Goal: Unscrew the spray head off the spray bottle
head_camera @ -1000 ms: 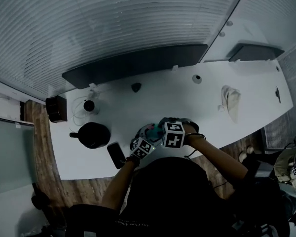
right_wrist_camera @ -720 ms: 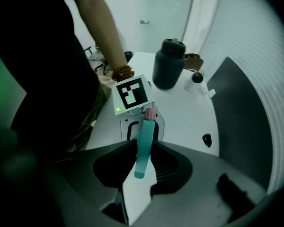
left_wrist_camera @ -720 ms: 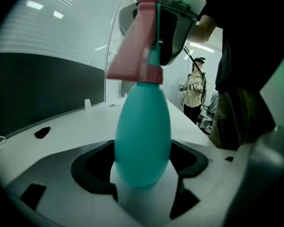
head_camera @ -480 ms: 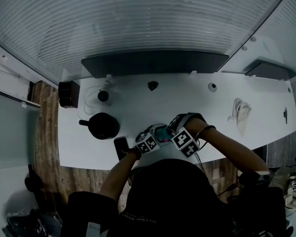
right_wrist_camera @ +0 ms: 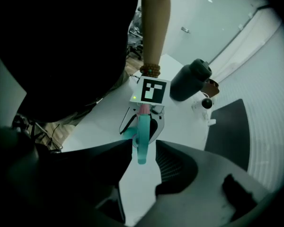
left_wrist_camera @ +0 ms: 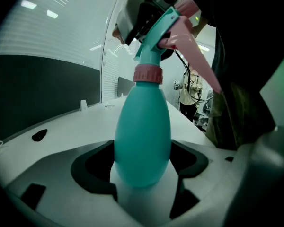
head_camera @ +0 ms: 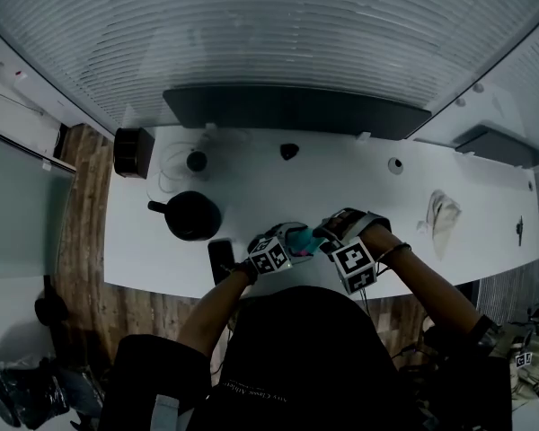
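Note:
A teal spray bottle (left_wrist_camera: 142, 141) with a pink collar (left_wrist_camera: 148, 74) and a pink trigger (left_wrist_camera: 194, 51) stands tilted above the white table (head_camera: 278, 187). My left gripper (left_wrist_camera: 142, 174) is shut on its lower body; it shows in the head view as the left gripper (head_camera: 271, 255) beside the bottle (head_camera: 298, 238). The right gripper (right_wrist_camera: 143, 157) reaches around the teal spray head (right_wrist_camera: 142, 136). Its jaws are opening, and a gap shows on each side of the head. In the head view this right gripper (head_camera: 346, 241) sits at the bottle's right.
A black kettle (head_camera: 193, 215) and a dark phone (head_camera: 220, 260) lie left of the grippers. A crumpled cloth (head_camera: 442, 212) rests at the right. A long dark panel (head_camera: 296, 110) runs along the table's far edge, with a small black object (head_camera: 289, 151) before it.
The right gripper's marker cube has swung from above the bottle down to its lower right. The left gripper keeps its hold. The head camera has shifted.

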Tool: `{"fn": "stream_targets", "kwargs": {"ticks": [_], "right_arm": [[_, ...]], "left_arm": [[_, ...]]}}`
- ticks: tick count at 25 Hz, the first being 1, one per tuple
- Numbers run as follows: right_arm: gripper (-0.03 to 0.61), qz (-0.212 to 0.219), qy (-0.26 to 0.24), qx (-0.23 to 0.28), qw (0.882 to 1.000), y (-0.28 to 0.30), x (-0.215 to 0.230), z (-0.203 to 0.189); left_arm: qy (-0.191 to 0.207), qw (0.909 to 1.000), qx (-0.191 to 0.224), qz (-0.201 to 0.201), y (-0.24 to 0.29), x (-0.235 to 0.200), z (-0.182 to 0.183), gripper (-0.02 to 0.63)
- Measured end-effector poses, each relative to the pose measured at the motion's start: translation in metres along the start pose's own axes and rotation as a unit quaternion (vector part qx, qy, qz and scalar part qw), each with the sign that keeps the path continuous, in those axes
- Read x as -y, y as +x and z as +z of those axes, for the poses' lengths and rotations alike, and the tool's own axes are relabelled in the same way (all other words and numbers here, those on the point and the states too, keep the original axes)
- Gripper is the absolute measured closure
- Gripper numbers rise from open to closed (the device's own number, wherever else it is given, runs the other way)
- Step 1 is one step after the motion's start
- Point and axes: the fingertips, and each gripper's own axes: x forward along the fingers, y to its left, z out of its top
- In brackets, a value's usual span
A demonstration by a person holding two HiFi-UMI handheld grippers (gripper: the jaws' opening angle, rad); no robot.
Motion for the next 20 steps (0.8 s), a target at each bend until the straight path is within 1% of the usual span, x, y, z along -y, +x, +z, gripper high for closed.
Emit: {"fn": "stream_targets", "kwargs": {"ticks": [2, 3, 4, 5, 6, 7, 8, 9, 10, 11, 12, 13, 14, 15, 16, 17, 18, 19, 20], "right_arm": [[0.411, -0.017, 0.052, 0.003, 0.998, -0.011, 0.006, -0.005], [0.407, -0.029, 0.093, 0.008, 0.995, -0.017, 0.010, -0.009], [0.407, -0.044, 0.148, 0.016, 0.988, -0.025, 0.015, -0.014], [0.407, -0.058, 0.223, 0.032, 0.973, -0.031, 0.019, -0.020], [0.407, -0.066, 0.318, 0.059, 0.944, -0.037, 0.023, -0.026], [0.407, -0.061, 0.425, 0.098, 0.898, -0.041, 0.025, -0.029], [0.407, -0.041, 0.531, 0.142, 0.834, -0.042, 0.023, -0.031], [0.407, -0.009, 0.622, 0.180, 0.762, -0.041, 0.018, -0.031], [0.407, 0.028, 0.692, 0.206, 0.692, -0.037, 0.012, -0.031], [0.407, 0.064, 0.742, 0.221, 0.630, -0.033, 0.007, -0.030], [0.407, 0.097, 0.777, 0.232, 0.577, -0.029, 0.004, -0.029], [0.407, 0.125, 0.802, 0.242, 0.532, -0.025, 0.003, -0.026], [0.407, 0.148, 0.819, 0.251, 0.494, -0.021, 0.004, -0.024], [0.407, 0.164, 0.832, 0.259, 0.462, -0.019, 0.006, -0.023], [0.407, 0.174, 0.842, 0.262, 0.439, -0.016, 0.008, -0.023], [0.407, 0.180, 0.847, 0.259, 0.428, -0.014, 0.010, -0.023], [0.407, 0.183, 0.849, 0.251, 0.428, -0.010, 0.010, -0.022], [0.407, 0.184, 0.846, 0.237, 0.441, -0.006, 0.008, -0.021], [0.408, 0.181, 0.839, 0.221, 0.463, -0.002, 0.006, -0.020]], "left_arm": [[-0.002, 1.0000, -0.001, 0.002, 0.000, 0.000, 0.000, 0.250], [-0.004, 1.0000, -0.002, 0.005, 0.000, 0.000, 0.000, 0.250], [-0.006, 0.9999, -0.002, 0.010, 0.000, -0.001, 0.001, 0.250], [-0.011, 0.9997, -0.003, 0.020, 0.000, -0.002, 0.000, 0.250], [-0.020, 0.9991, -0.004, 0.036, -0.001, -0.003, 0.000, 0.250], [-0.031, 0.9978, -0.004, 0.058, -0.002, -0.005, 0.000, 0.250], [-0.043, 0.9956, -0.005, 0.083, -0.003, -0.007, -0.001, 0.250], [-0.056, 0.9923, -0.007, 0.110, -0.004, -0.009, -0.002, 0.250], [-0.067, 0.9884, -0.010, 0.136, -0.006, -0.011, -0.002, 0.250], [-0.074, 0.9844, -0.017, 0.159, -0.006, -0.013, -0.004, 0.250], [-0.078, 0.9809, -0.026, 0.177, -0.006, -0.013, -0.007, 0.250], [-0.080, 0.9785, -0.036, 0.187, -0.004, -0.013, -0.010, 0.252], [-0.081, 0.9776, -0.047, 0.189, -0.002, -0.012, -0.011, 0.250], [-0.078, 0.9778, -0.057, 0.186, 0.000, -0.011, -0.010, 0.250], [-0.070, 0.9783, -0.068, 0.183, 0.001, -0.011, -0.008, 0.251], [-0.058, 0.9786, -0.080, 0.180, 0.003, -0.010, -0.006, 0.252], [-0.050, 0.9785, -0.090, 0.179, 0.005, -0.009, -0.005, 0.251], [-0.045, 0.9784, -0.096, 0.177, 0.007, -0.007, -0.004, 0.251], [-0.042, 0.9786, -0.099, 0.175, 0.008, -0.006, -0.003, 0.252]]}}
